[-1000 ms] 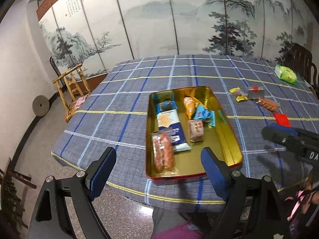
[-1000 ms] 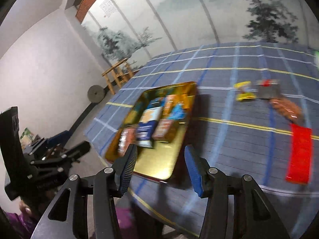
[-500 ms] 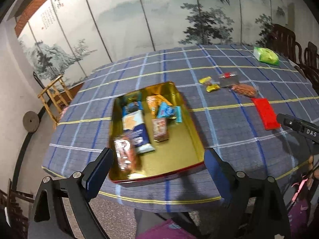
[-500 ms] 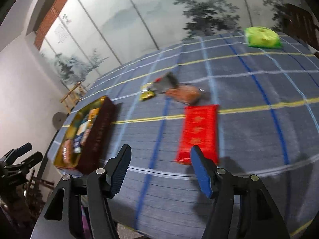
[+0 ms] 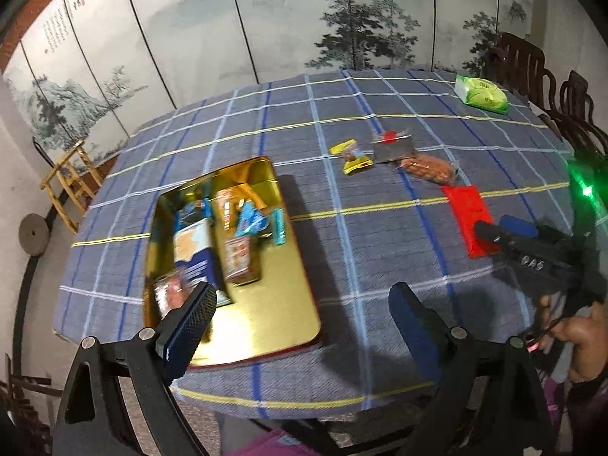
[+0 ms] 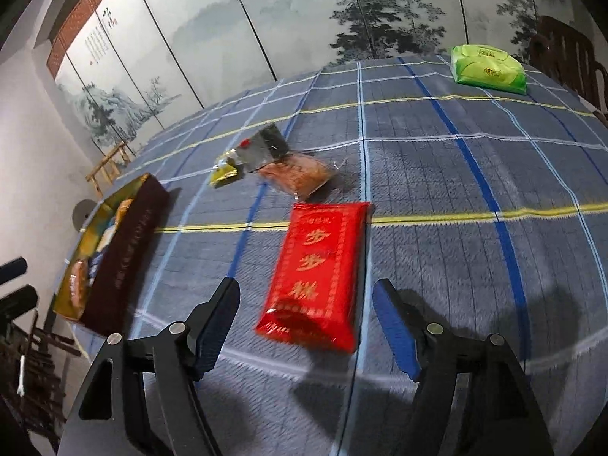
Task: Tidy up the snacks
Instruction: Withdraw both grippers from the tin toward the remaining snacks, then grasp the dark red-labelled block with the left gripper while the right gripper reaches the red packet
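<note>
A gold tin tray [image 5: 266, 315] [image 6: 125, 228] with several snack packs in it lies on the checked tablecloth. My left gripper [image 5: 304, 315] is open, hanging over the tray's near right corner with nothing between its fingers. A flat red packet [image 6: 323, 266] [image 5: 469, 209] lies to the right of the tray. My right gripper [image 6: 306, 326] has its jaws opening, with the packet's near end between the fingers and the pads clear of it. Past the packet lie an orange snack bag [image 6: 300, 174], a dark packet [image 6: 262, 148] and a yellow candy [image 6: 224, 173].
A green pack [image 6: 488, 64] [image 5: 482, 95] rests at the table's far right corner. Dark wooden chairs [image 5: 539, 72] stand at the right, a small wooden stool [image 5: 68, 178] at the left. A painted screen closes the back. A hand [image 5: 581, 338] holds the right gripper.
The right gripper swung away from the tray to the red packet, came down over it, and its jaws widened. The left gripper shifted right along the tray's near edge.
</note>
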